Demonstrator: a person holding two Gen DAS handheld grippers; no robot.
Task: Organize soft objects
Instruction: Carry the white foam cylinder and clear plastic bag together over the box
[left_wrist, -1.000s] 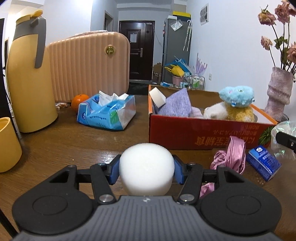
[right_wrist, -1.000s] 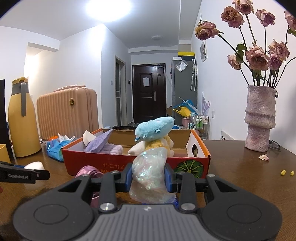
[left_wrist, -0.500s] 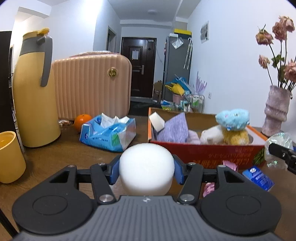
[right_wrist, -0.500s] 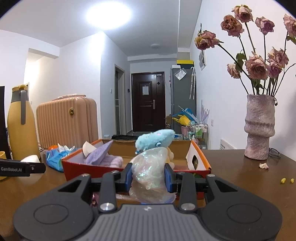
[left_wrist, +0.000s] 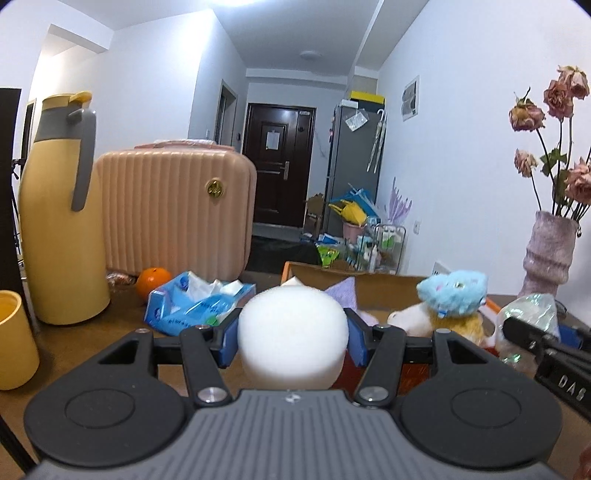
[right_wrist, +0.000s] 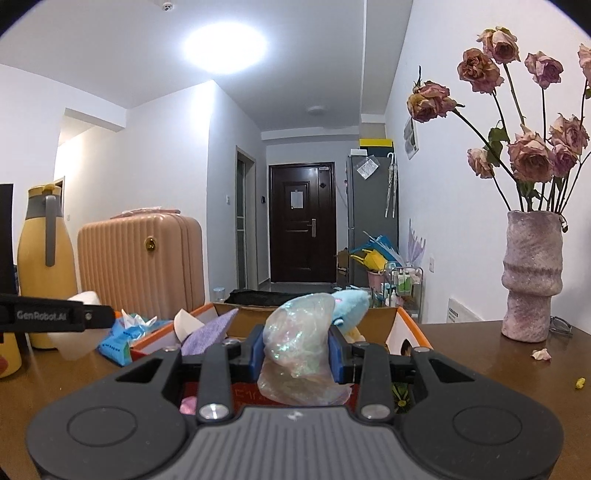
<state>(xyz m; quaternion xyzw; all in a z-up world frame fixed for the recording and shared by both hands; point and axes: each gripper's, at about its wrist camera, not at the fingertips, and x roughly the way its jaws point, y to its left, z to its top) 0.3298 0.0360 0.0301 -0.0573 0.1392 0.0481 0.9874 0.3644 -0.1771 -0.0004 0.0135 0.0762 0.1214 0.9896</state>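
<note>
The left gripper (left_wrist: 292, 341) is clamping a white foam ball (left_wrist: 292, 334) between its blue pads, holding it in the air just in front of the cardboard box (left_wrist: 384, 290). The right gripper (right_wrist: 295, 352) is squeezing a crumpled iridescent plastic bag (right_wrist: 297, 350) tightly between its pads, also raised just in front of the same box.

The cardboard box, red on its outer front wall (right_wrist: 155, 345), is sitting open on the wooden table (right_wrist: 480, 354). Inside it, a blue and yellow plush toy (left_wrist: 450, 299) is lying toward the right end, a purple cloth (right_wrist: 210, 332) is leaning up toward the left end, and a white wedge-shaped piece (right_wrist: 186, 323) is sticking up just left of that cloth. A pink fabric item (right_wrist: 188, 404) is peeking out in front of the box, low behind the right gripper's frame.

Left of the box, an opened blue tissue pack (left_wrist: 192, 306) is lying on the table with white tissues spilling out. An orange (left_wrist: 153, 280) is resting farther left of the box, behind the pack, in front of a ribbed peach suitcase (left_wrist: 173, 210). A tall yellow jug (left_wrist: 59, 221) and a yellow cup (left_wrist: 14, 339) are standing well to the left of the box. Right of the box, a textured pink vase (right_wrist: 532, 273) is holding dried roses (right_wrist: 528, 155).
</note>
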